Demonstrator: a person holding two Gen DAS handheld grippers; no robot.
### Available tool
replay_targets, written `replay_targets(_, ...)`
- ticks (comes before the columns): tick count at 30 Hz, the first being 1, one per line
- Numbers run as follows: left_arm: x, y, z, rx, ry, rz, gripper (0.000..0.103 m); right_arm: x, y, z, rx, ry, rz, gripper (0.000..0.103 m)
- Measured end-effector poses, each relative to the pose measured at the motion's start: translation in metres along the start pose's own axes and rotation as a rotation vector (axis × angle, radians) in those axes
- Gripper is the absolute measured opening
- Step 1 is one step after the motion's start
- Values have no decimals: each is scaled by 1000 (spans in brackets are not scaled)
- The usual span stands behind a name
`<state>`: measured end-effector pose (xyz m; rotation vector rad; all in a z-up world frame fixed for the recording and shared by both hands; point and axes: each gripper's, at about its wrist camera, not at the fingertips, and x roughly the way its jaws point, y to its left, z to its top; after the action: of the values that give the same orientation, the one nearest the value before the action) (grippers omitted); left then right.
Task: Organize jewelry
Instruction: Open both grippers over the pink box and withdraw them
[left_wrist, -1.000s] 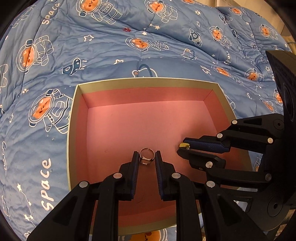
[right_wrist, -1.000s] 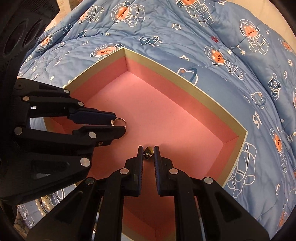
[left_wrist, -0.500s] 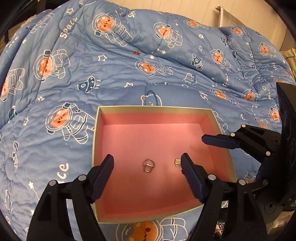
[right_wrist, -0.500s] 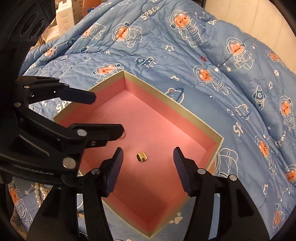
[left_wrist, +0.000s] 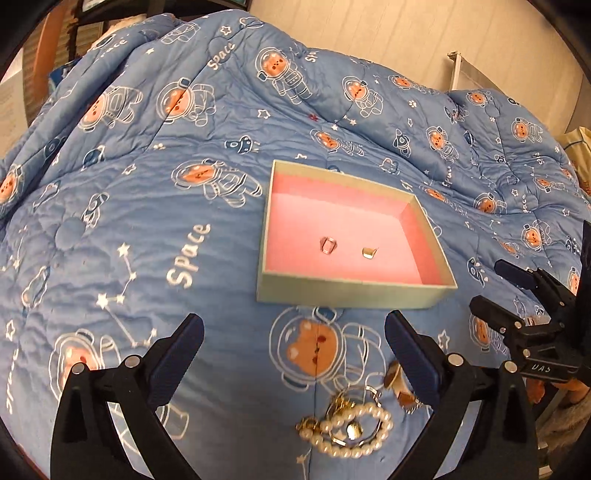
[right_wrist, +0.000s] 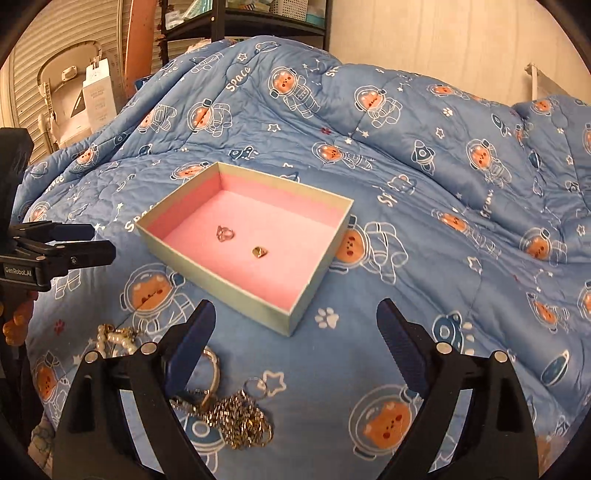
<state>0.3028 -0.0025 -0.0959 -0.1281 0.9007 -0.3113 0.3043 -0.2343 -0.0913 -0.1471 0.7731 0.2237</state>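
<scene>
We find the left gripper with its jaws spread as wide as they go and nothing between them; they have just been opening, and only quilt shows in the gap. The right gripper is likewise spread wide and empty, its jaws also having just been opening. Neither pad presses on anything.

Both grippers hang clear of the box, on its near side, pointing down over the bedding. We judge this stance deliberate: open jaws held above the loose pile suit a fresh pick.

Inside the box, on the pink lining, lie two pieces side by side but apart: a silver ring and a small gold piece (its exact kind is too small to tell). They rest near the middle of the floor, well off the walls, which we take to leave room for more items.

The unsorted jewelry sits on the blue quilt just in front of the box. In the left wrist view a pearl bracelet lies tangled with gold pieces near the left gripper's right-hand finger. In the right wrist view a heap of gold chain and a loose ring lie beside the right gripper's left-hand finger.

Two items are in the box; the bulk remains outside. The tangle may lift several pieces together.
</scene>
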Motion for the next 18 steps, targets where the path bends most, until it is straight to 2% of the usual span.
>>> replay_targets(5, -13, 2, -41, -2, 12, 21, 96, -12, 2, -37, 37, 36, -11, 88)
replay_targets(12, -24, -3, -78, -29, 34, 1, 95, -19, 8, -73, 78, 75, -10, 88)
replay_targets(18, -23, -10, -92, -39, 51, -5, 82, -23, 17, -82, 74, 72, 36, 87)
